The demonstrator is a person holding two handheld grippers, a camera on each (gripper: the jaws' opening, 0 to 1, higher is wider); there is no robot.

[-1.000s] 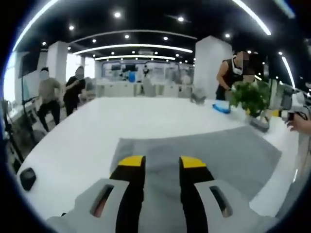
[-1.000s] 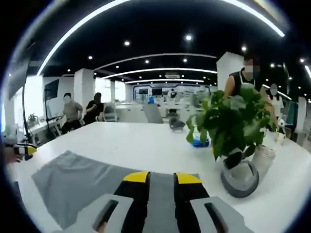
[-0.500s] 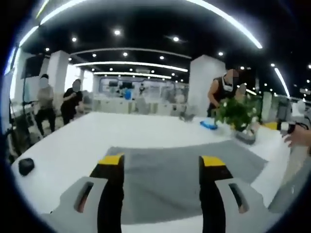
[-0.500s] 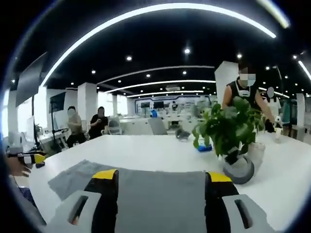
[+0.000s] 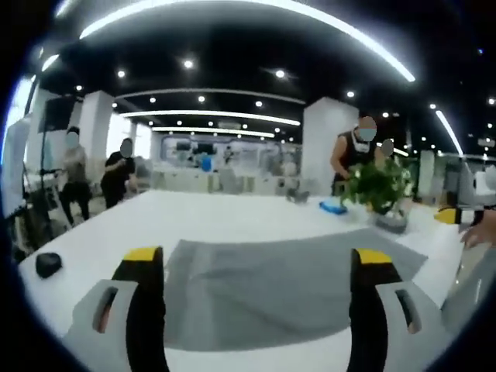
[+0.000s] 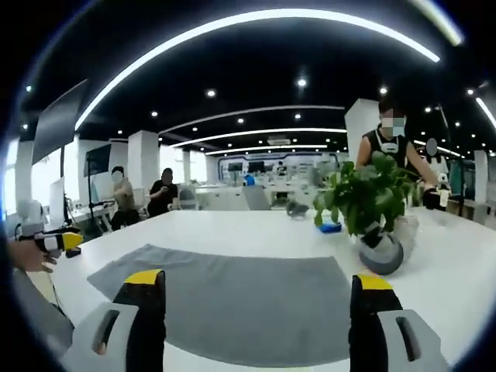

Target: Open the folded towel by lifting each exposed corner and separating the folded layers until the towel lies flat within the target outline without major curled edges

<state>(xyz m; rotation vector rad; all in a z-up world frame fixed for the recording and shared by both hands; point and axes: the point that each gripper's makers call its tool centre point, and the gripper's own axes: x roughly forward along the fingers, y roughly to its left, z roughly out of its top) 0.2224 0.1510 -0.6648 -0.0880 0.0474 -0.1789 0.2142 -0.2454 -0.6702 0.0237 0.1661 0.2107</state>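
Observation:
A grey towel (image 5: pixel 271 287) lies spread flat on the white table (image 5: pixel 209 217), a faint crease running across it. My left gripper (image 5: pixel 258 267) stands open, its yellow-tipped jaws wide apart at the towel's near edge with nothing between them. In the right gripper view the same towel (image 6: pixel 240 291) lies ahead of my right gripper (image 6: pixel 256 279), which is also open and holds nothing. The other gripper (image 6: pixel 58 242) shows at the far left of the right gripper view, in a hand. I see no target outline on the table.
A potted green plant (image 6: pixel 372 205) in a grey pot stands just past the towel's right corner; it is (image 5: pixel 380 190) in the left gripper view. A small blue object (image 6: pixel 329 228) lies behind it. A black mouse (image 5: pixel 48 264) sits at the table's left. People stand beyond the table.
Both grippers opened from nearly shut on the towel to wide open and let it go. The towel now lies flat on the table, and both cameras have dropped lower and pulled back.

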